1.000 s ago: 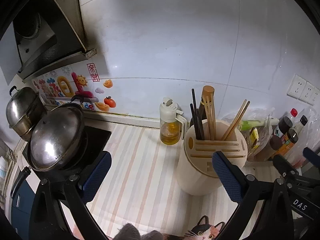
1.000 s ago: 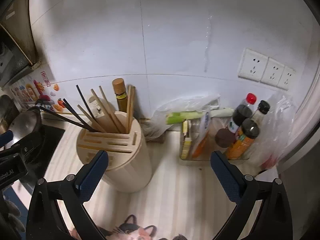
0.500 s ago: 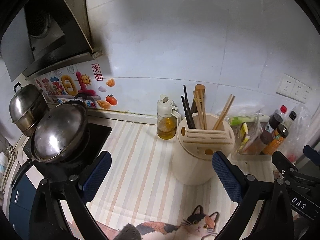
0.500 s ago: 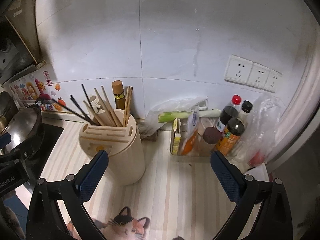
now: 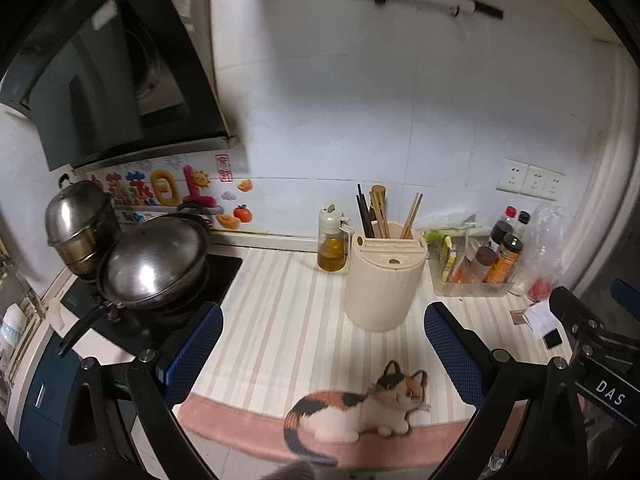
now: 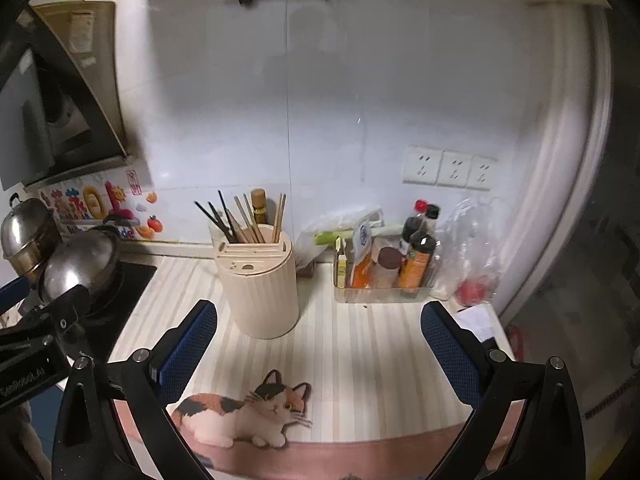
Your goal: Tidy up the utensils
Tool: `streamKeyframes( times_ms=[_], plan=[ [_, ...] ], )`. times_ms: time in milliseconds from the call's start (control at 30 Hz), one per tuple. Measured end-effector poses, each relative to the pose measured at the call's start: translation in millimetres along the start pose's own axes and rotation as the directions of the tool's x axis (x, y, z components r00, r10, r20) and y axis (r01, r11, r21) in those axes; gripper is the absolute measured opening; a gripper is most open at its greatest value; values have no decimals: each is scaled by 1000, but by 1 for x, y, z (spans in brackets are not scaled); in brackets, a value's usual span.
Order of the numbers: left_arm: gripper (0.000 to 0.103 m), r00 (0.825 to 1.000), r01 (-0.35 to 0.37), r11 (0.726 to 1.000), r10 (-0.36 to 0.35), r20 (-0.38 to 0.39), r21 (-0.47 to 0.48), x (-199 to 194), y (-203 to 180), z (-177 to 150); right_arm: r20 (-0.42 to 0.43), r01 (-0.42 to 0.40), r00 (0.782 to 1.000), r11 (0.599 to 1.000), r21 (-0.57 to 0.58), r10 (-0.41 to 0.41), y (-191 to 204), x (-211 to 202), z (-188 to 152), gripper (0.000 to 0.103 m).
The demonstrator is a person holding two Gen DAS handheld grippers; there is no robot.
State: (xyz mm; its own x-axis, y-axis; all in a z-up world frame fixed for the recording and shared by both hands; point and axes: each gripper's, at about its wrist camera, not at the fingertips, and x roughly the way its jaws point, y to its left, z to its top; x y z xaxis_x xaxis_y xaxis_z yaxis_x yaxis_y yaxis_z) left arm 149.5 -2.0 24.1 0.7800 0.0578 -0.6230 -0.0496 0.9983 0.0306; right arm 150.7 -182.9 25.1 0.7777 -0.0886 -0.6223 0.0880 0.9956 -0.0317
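Both claws, left claw [image 5: 322,344] and right claw [image 6: 318,340], have drawn back from the utensil holder [image 6: 259,280] toward the worktop's [image 6: 360,344] front edge, wide and empty; the chopsticks [image 6: 244,220] look sorted.

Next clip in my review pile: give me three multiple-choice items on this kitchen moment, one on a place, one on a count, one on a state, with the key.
1. The oil bottle stands where, seen from the left wrist view?
A. just left of the utensil holder
B. inside the clear bin
C. on the stove

2. How many wall sockets sit in the row?
A. one
B. three
C. five

3. The left claw and right claw are:
A. both shut on chopsticks
B. one open, one shut
C. both open, empty

Key: 1 A, the bottle stands beside the holder's left wall. 2 B, three plates show side by side. 3 C, blue pads stand wide apart with only the counter between them.
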Motion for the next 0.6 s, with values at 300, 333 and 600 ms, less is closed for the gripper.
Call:
streamKeyframes(
  times_ms=[300,333,600],
  plan=[
    [103,1000,1,1000,-1,16,2,-74,13,-24,48,5,999,1000,19,-6,1,-92,-22,103],
    [103,1000,0,1000,0,17,0,-79,14,-26,50,4,999,1000,20,-5,2,-97,-23,103],
    [103,1000,-3,1000,3,-6,-25,-92,9,-32,21,-18,1000,1000,-6,18,-3,-109,-25,103]
  ],
)
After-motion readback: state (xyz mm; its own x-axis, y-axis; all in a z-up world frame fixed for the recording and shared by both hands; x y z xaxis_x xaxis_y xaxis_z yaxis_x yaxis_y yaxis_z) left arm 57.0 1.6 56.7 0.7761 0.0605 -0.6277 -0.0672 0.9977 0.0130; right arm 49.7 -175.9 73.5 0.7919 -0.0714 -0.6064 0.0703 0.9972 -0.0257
